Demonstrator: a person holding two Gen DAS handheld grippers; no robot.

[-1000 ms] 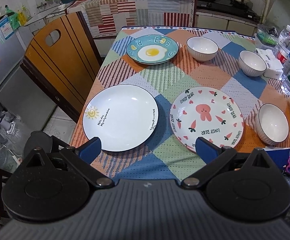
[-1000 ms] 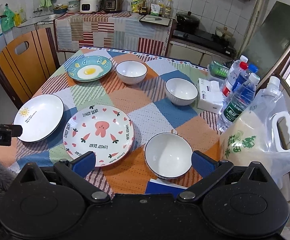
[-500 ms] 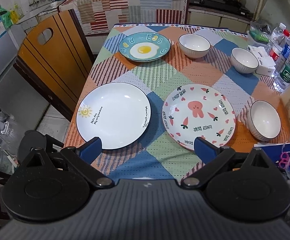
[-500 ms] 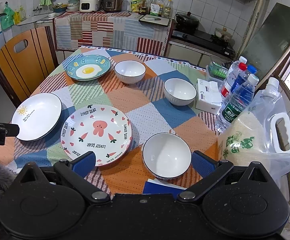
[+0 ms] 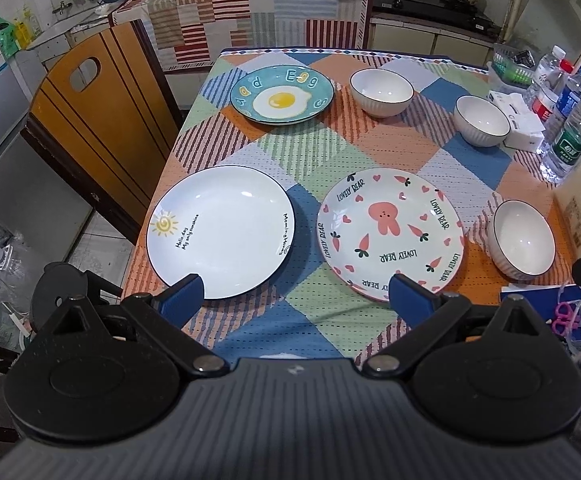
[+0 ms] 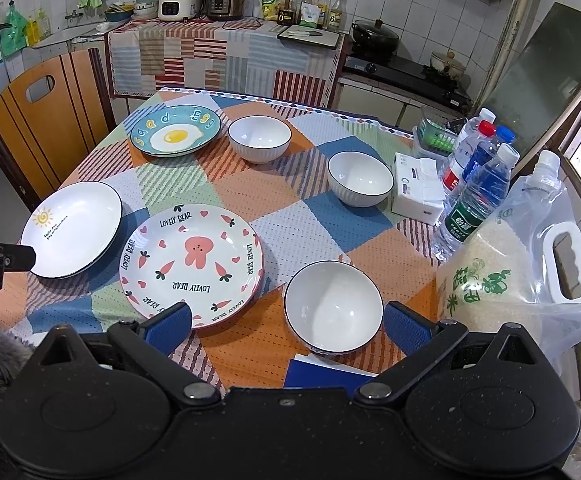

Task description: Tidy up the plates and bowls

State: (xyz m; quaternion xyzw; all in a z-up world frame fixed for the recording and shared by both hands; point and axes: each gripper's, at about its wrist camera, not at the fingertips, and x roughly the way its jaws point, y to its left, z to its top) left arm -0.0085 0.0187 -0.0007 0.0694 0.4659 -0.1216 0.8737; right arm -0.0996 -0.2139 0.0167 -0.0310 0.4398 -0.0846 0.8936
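Observation:
Three plates lie on the patchwork tablecloth: a white sun plate, a pink rabbit plate and a blue egg plate. Three white bowls stand apart: a near one, a middle one and a far one. My left gripper hovers open over the table's near edge, between the sun and rabbit plates. My right gripper is open above the near bowl's front, holding nothing.
Water bottles, a tissue pack and a bag of rice crowd the table's right side. A blue notebook lies at the near edge. An orange chair stands to the left. A counter with cookers is behind.
Both grippers drew back and rose slightly, so the table looks a little farther away. The plates and bowls have not moved. Both stay open.

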